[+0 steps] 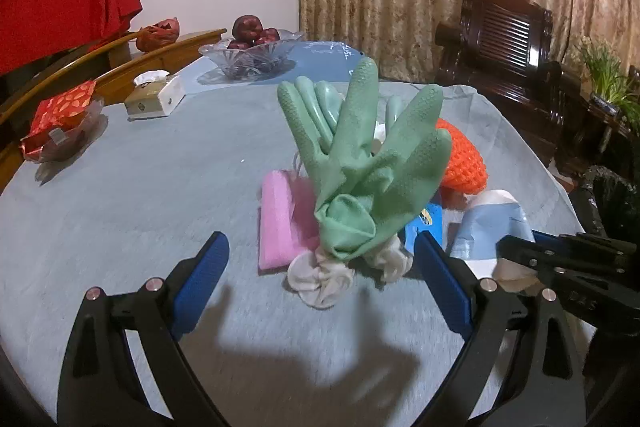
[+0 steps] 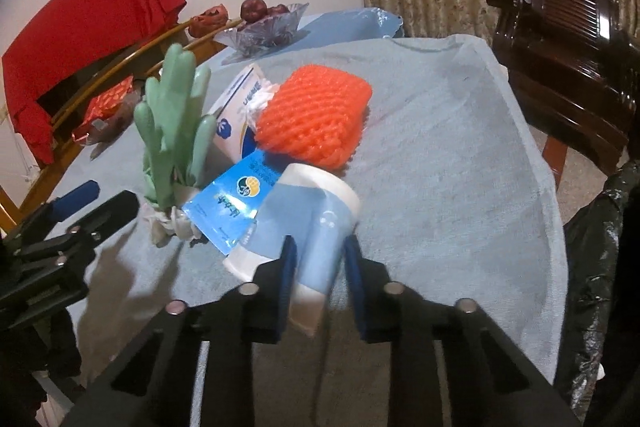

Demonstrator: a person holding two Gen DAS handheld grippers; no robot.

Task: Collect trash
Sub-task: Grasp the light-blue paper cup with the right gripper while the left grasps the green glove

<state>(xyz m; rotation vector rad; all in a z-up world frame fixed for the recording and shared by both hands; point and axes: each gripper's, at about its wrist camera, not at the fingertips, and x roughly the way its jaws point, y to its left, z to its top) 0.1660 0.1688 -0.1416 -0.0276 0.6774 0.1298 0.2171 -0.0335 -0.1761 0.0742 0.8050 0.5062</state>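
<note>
Blue pads of the right hand-held gripper [image 2: 318,263] are pressed onto both sides of a blue and white paper cup [image 2: 304,223], so the cup is gripped; it lies on its side on the grey cloth of the tabletop [image 2: 460,155]. A blue packet [image 2: 230,205] is tucked against the cup, and an orange foam net [image 2: 314,113] is seen just behind it. A white box [image 2: 236,107] is set beside the net. The left hand-held gripper [image 1: 322,259] is held wide open, and nothing is pinched by it. Between its fingers, a little further on, a pair of green rubber gloves [image 1: 360,163] is stood up with the fingers pointing up, and crumpled white paper [image 1: 320,277] is seen at the bottom of it. A pink pack [image 1: 280,223] is laid just beside the gloves. Far back, a glass bowl of red fruit [image 1: 250,53] and a tissue box [image 1: 154,95] are placed. A black bin bag [image 2: 596,267] is hung at the right edge of the tabletop.
</note>
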